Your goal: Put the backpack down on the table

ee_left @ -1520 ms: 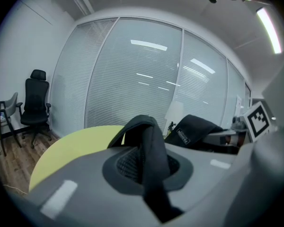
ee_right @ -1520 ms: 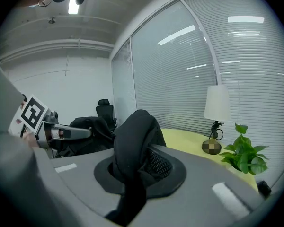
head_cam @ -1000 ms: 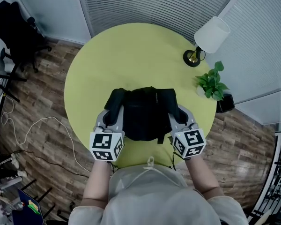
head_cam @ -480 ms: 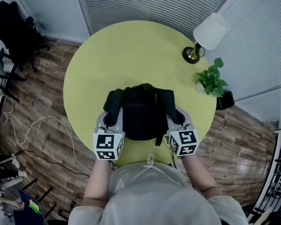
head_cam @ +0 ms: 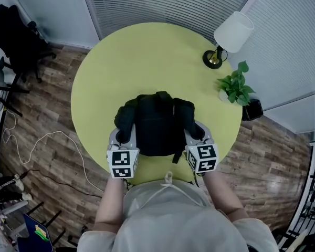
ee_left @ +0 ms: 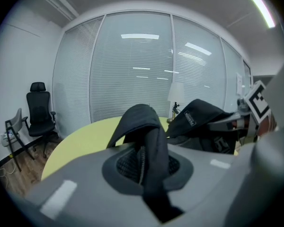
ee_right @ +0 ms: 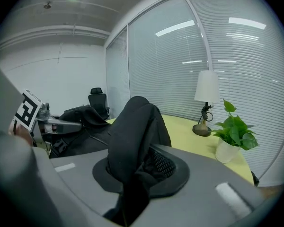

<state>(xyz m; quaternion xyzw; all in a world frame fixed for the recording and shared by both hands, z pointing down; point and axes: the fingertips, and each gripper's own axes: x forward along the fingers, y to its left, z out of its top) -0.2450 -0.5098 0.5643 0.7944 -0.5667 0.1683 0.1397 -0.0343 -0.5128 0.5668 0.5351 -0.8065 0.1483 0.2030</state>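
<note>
- The backpack (head_cam: 157, 124) is lying at the table's (head_cam: 147, 51) near edge, its long axis and top pointing away from the person.
- The left gripper (head_cam: 122, 136) is pinching the left strap (ee_left: 150, 150) tightly.
- The right gripper (head_cam: 197, 134) jaws are opening, with the right strap (ee_right: 132, 141) between them.

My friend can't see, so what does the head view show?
A person holds a black backpack over a round yellowish table by its straps: the left tongs grip one, the right tongs are opening with the other between them. A lamp and a plant stand at the table's right edge.
</note>
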